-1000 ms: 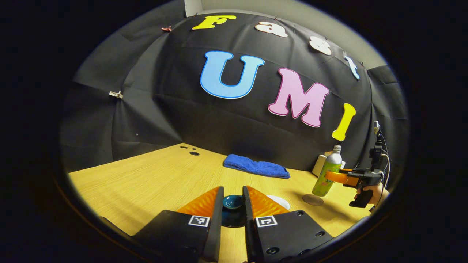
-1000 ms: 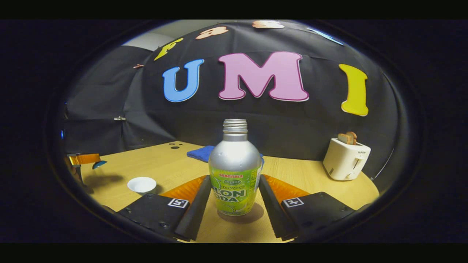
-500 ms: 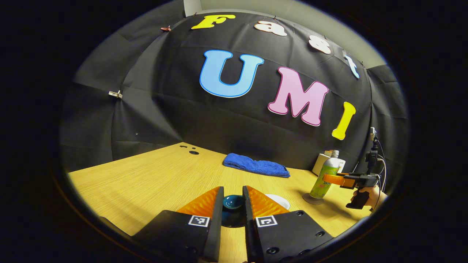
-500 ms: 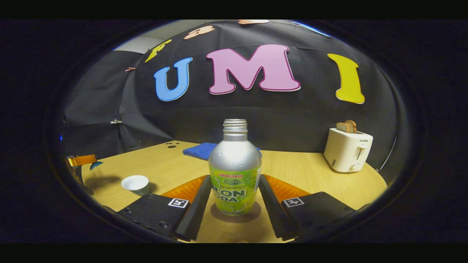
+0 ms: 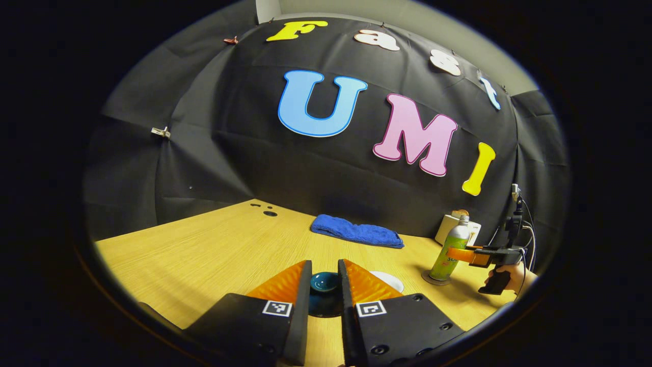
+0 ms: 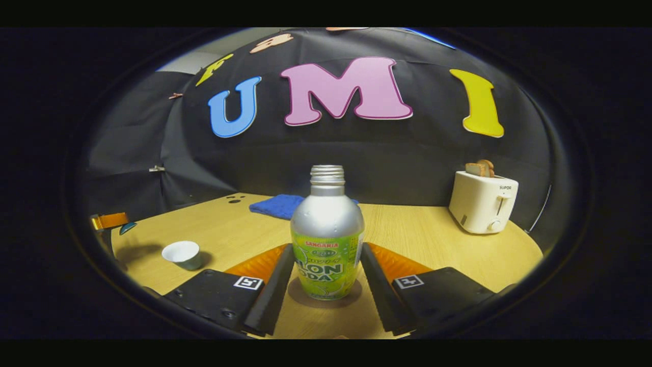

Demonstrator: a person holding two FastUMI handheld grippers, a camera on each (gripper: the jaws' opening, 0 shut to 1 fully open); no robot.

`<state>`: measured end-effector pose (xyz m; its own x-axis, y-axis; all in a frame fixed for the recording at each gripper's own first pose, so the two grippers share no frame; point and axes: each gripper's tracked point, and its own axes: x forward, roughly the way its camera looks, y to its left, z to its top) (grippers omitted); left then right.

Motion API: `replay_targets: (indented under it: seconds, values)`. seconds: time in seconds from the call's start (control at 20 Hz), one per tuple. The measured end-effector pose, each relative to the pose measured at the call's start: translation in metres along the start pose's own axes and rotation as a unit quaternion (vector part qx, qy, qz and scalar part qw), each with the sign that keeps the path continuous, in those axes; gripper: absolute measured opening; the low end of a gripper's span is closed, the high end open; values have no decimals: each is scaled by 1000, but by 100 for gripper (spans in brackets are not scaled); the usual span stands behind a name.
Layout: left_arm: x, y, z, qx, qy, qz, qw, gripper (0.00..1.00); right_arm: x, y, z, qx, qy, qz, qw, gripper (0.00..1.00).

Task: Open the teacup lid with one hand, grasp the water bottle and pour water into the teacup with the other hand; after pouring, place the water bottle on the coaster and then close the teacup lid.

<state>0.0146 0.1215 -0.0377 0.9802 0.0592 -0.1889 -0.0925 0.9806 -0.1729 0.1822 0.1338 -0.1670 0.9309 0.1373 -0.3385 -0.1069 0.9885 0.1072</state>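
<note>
My left gripper (image 5: 324, 266) is shut on the round knob of the dark blue teacup lid (image 5: 324, 282) and holds it above the table. The white teacup (image 5: 389, 280) stands uncovered just right of its fingers; in the right gripper view the teacup (image 6: 182, 253) is at the left. My right gripper (image 6: 327, 247) is shut on the green and silver water bottle (image 6: 327, 219), which stands upright on the round brown coaster (image 6: 351, 296). In the left gripper view the bottle (image 5: 451, 252) is on the coaster (image 5: 433, 279) at the right, with the right gripper (image 5: 461, 253) around it.
A folded blue towel (image 5: 356, 232) lies at the back of the wooden table (image 5: 204, 250). A white toaster (image 6: 483, 200) holding toast stands at the back right. A hand (image 5: 515, 276) grips the right gripper's handle. The left gripper (image 6: 109, 220) with the lid is at the far left.
The right gripper has lowered the bottle onto the coaster, where it now stands upright. The left gripper has kept still with the lid.
</note>
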Motion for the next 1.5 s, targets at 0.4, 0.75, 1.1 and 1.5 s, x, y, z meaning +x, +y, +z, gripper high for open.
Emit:
replay_targets:
  seconds: [0.4, 0.75, 1.1, 1.5]
  values:
    - [1, -9, -4, 1, 4, -8, 1000, 31, -7, 3, -21, 11, 24, 11, 1000, 86]
    - [2, -32, -12, 6, 9, -29, 1000, 31, -53, -8, -26, -6, 18, 5, 1000, 93]
    - [6, -71, -27, 30, 21, -53, 998, 32, -127, -9, -13, -46, -39, -6, 998, 93]
    - [42, -101, -19, 48, 21, -49, 997, 34, -194, -26, -4, 0, -86, -18, 996, 93]
